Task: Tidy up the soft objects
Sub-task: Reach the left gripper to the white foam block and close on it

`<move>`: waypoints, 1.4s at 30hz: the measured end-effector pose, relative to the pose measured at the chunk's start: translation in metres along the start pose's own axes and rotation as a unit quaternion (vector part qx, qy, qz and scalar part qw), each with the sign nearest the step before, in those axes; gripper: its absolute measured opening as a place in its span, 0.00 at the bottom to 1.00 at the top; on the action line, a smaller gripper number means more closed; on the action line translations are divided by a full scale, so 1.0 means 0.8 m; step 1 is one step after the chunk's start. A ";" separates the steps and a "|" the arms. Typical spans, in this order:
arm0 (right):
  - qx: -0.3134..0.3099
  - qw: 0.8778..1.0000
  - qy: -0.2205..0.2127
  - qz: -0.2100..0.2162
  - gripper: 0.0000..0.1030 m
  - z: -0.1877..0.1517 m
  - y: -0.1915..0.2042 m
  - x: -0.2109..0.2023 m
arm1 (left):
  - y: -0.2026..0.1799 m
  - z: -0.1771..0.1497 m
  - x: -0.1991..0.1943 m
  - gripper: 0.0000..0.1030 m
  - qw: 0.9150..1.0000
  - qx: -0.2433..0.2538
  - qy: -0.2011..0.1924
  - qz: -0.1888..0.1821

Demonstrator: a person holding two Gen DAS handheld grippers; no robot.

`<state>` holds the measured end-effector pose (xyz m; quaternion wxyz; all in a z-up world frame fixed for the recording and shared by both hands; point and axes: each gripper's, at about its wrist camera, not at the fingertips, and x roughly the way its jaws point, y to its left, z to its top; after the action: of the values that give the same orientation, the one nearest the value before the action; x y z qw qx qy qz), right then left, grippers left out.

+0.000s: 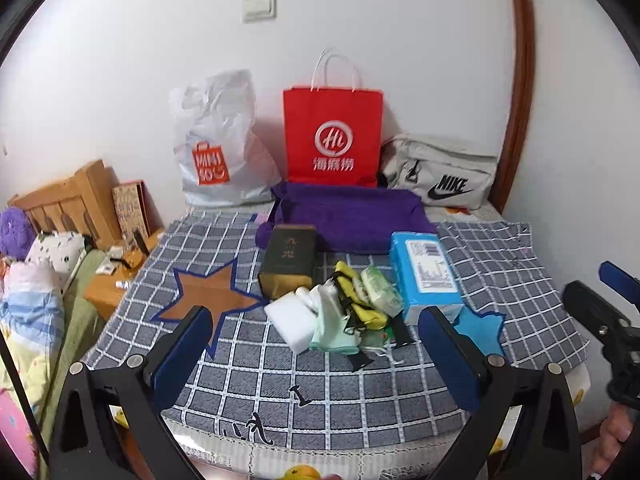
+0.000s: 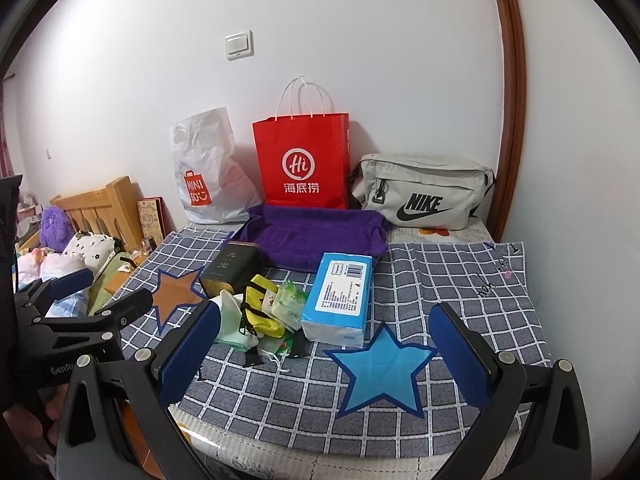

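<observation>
Two handheld tongs hover over the near edge of a bed covered with a grey checked cloth point(image 2: 460, 280). The left tongs point(image 1: 316, 348) stand wide open with nothing between their blue pads. The right tongs point(image 2: 324, 352) are also spread wide and hold nothing.

Just beyond both tongs, in the middle of the cloth, lies a small heap of soft things. A white foam block point(image 1: 286, 320) sits at the heap's left side, touching a pale green plastic bag point(image 1: 332, 332). Beside that is a yellow pouch with black straps point(image 1: 352, 300), then a green wipes packet point(image 1: 382, 290). A blue tissue pack point(image 2: 340, 296) lies against the heap's right side. A dark box point(image 1: 290, 258) stands behind the heap on the left.

An orange star point(image 1: 212, 292) is printed on the cloth to the left of the heap, and a blue star point(image 2: 382, 364) near the front edge on the right.

Behind the heap, a purple cloth tray point(image 2: 316, 232) sits open. Along the far edge, against the wall, stand a white shopping bag point(image 2: 208, 176), a red paper bag point(image 2: 304, 164) and a grey waist bag point(image 2: 420, 192), left to right.
</observation>
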<state>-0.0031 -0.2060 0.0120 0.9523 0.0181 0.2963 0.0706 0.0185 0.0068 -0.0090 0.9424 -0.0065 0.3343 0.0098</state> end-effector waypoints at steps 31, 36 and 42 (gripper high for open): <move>-0.025 0.991 0.129 0.013 0.99 -0.060 -0.001 0.185 | 0.042 -0.070 0.229 1.00 0.991 0.001 0.133 -0.032; -0.031 0.990 0.137 0.012 0.99 -0.061 0.002 0.194 | 0.031 -0.066 0.247 1.00 0.991 0.007 0.129 -0.024; -0.043 0.990 0.129 0.025 0.99 -0.062 0.014 0.196 | 0.049 -0.064 0.251 0.60 0.988 -0.034 0.124 -0.081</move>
<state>0.0952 -0.1724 -0.1160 0.9039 -0.0243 0.4131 0.1088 0.1412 0.0476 -0.1760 0.8907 -0.0666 0.4462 -0.0563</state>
